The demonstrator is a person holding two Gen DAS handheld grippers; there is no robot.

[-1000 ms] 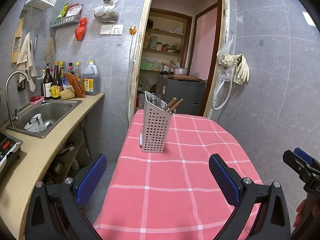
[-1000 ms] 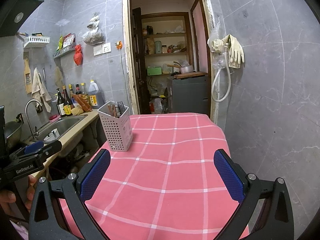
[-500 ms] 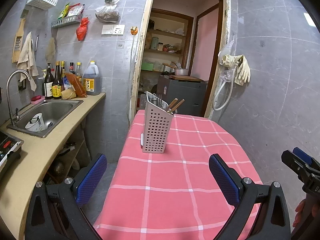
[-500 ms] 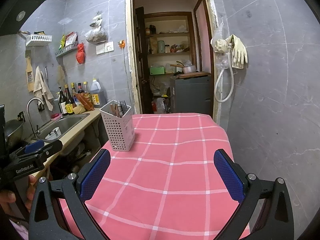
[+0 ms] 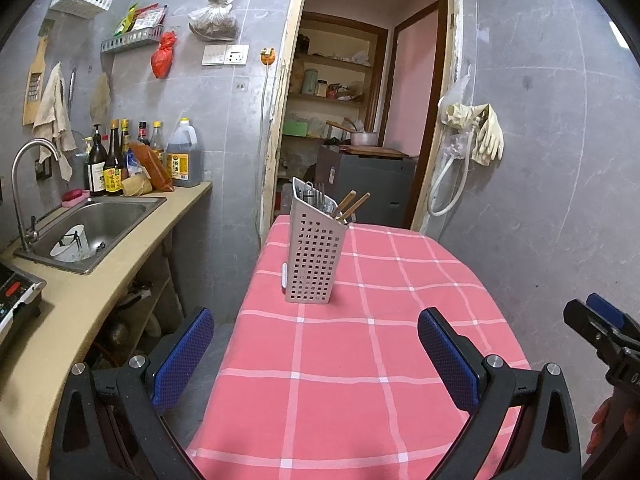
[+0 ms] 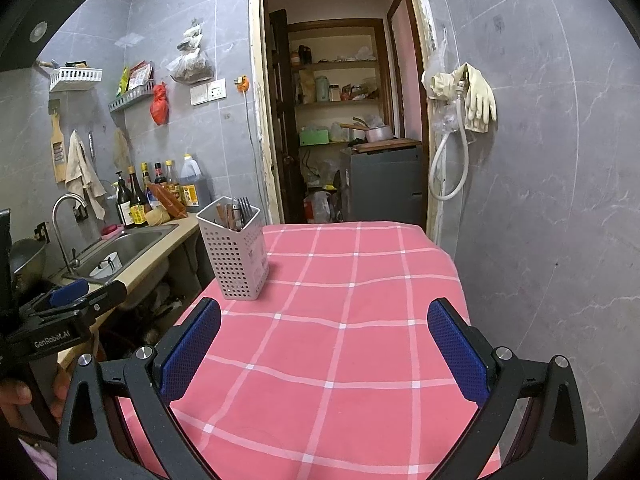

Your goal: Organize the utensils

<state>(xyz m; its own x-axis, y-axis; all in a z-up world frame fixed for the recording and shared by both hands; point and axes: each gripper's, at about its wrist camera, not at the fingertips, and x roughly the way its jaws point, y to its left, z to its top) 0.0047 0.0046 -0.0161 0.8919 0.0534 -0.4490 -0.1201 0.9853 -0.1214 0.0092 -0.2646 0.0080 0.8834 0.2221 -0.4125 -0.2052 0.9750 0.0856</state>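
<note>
A white perforated utensil holder (image 5: 315,254) (image 6: 236,254) stands upright near the left edge of the table with the pink checked cloth (image 5: 360,344) (image 6: 340,320). Wooden chopsticks (image 5: 351,205) and metal forks (image 5: 316,194) stick out of its top. My left gripper (image 5: 316,354) hangs open above the table's near half, well short of the holder, with nothing between its fingers. My right gripper (image 6: 324,350) is open too, over the near middle of the cloth, to the right of the holder. Each gripper also shows at the edge of the other's view.
A counter (image 5: 80,300) with a steel sink (image 5: 96,224) and a tap runs along the left. Bottles (image 5: 116,160) stand against the tiled wall. Behind the table a doorway (image 5: 352,128) opens on shelves. Gloves and a hose (image 5: 476,136) hang on the right wall.
Both views have drifted slightly: the holder sits a little higher and to the right in frame than a second ago. Both grippers stay open and empty.
</note>
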